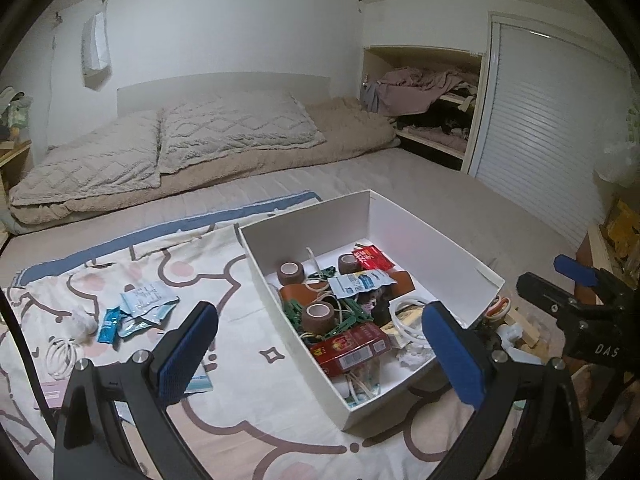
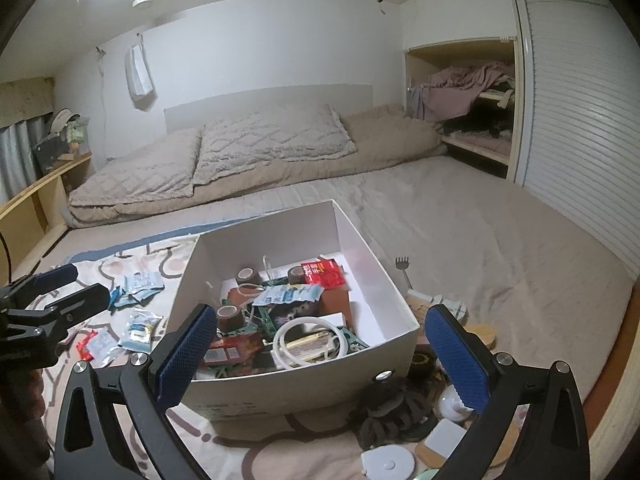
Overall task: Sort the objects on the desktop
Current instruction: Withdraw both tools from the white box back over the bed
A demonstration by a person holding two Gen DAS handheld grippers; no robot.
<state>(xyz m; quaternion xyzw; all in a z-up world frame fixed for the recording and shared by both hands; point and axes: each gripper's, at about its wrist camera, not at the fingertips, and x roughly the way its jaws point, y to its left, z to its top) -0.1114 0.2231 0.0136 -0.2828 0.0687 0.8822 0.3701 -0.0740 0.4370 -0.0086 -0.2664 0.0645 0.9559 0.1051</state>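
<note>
A white box (image 1: 432,236) (image 2: 304,388) sits on a patterned blanket (image 1: 248,380) on the bed. It holds brown tape rolls (image 1: 318,315), green clips, a red carton (image 1: 350,350), white cable coils (image 2: 308,338) and packets. Loose blue and white packets (image 1: 140,308) (image 2: 138,330) lie left of the box. My left gripper (image 1: 320,352) is open and empty over the box's near left side. My right gripper (image 2: 320,354) is open and empty just before the box's near wall. Each gripper shows in the other's view, the right (image 1: 576,280) and the left (image 2: 68,284).
A white cable coil (image 1: 60,354) and tissue lie at the blanket's left. Right of the box lie a black hair claw (image 2: 394,412), white and wooden pieces (image 2: 452,440), a dark tape roll (image 2: 422,362) and a fork-like scratcher (image 2: 402,266). Pillows (image 1: 168,144) and wardrobe shelves (image 1: 436,108) are behind.
</note>
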